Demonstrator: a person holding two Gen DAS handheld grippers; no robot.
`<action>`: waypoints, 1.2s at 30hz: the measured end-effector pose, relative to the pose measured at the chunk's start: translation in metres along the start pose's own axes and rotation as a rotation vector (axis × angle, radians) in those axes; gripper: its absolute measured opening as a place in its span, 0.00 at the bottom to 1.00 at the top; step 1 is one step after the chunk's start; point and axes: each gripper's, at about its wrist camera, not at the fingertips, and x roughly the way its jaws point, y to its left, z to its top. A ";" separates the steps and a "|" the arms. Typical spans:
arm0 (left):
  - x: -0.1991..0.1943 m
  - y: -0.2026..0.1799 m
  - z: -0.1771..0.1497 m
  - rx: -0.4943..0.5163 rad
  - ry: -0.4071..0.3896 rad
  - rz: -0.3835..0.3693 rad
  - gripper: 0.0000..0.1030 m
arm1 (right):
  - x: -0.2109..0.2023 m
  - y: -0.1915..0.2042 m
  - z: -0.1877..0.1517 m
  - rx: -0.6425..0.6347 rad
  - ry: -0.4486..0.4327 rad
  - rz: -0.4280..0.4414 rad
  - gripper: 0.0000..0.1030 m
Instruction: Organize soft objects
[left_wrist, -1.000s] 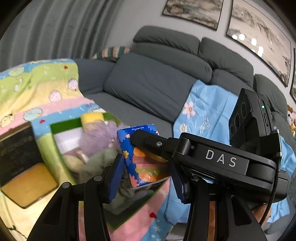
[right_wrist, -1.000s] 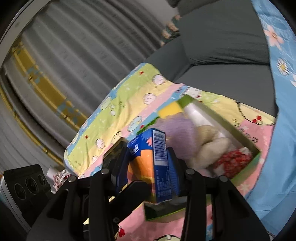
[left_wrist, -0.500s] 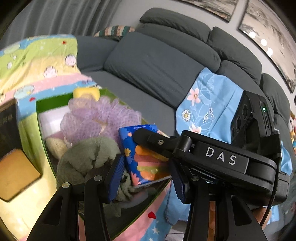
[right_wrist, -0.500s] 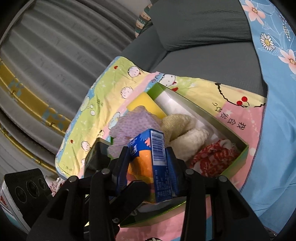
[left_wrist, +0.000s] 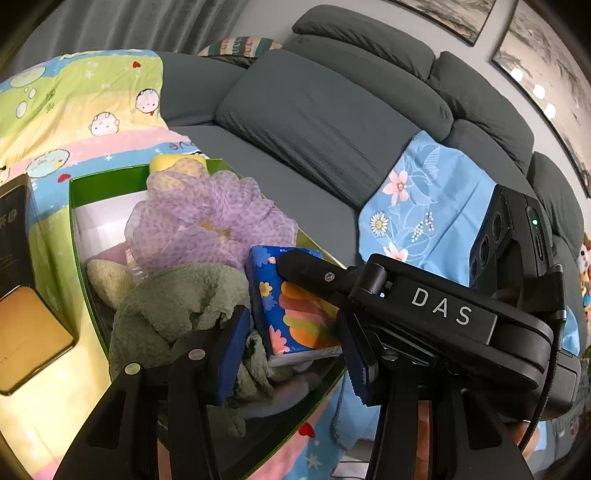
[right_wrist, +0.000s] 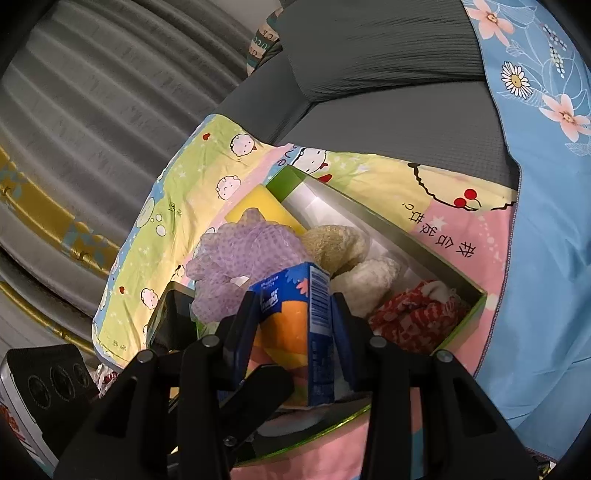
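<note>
Right gripper clamps tissue pack upright over green box below it for drop-in; left gripper spread, holding nothing.

The right tongs clamp a blue tissue pack above a green box holding a purple mesh pouf, cream plush and red cloth.

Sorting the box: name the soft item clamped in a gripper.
The tissue pack, blue with orange print, clamped by the right gripper. The purple pouf and other items lie loose in the box.
</note>
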 end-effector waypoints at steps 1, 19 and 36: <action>0.001 0.000 0.000 0.000 0.002 0.003 0.49 | 0.000 -0.001 0.000 0.005 0.000 0.000 0.38; -0.001 -0.018 -0.004 -0.004 0.014 0.136 0.49 | -0.015 -0.010 0.003 0.000 -0.076 -0.051 0.45; -0.062 -0.021 -0.012 -0.034 -0.052 0.186 0.63 | -0.049 0.024 -0.009 -0.133 -0.180 -0.067 0.82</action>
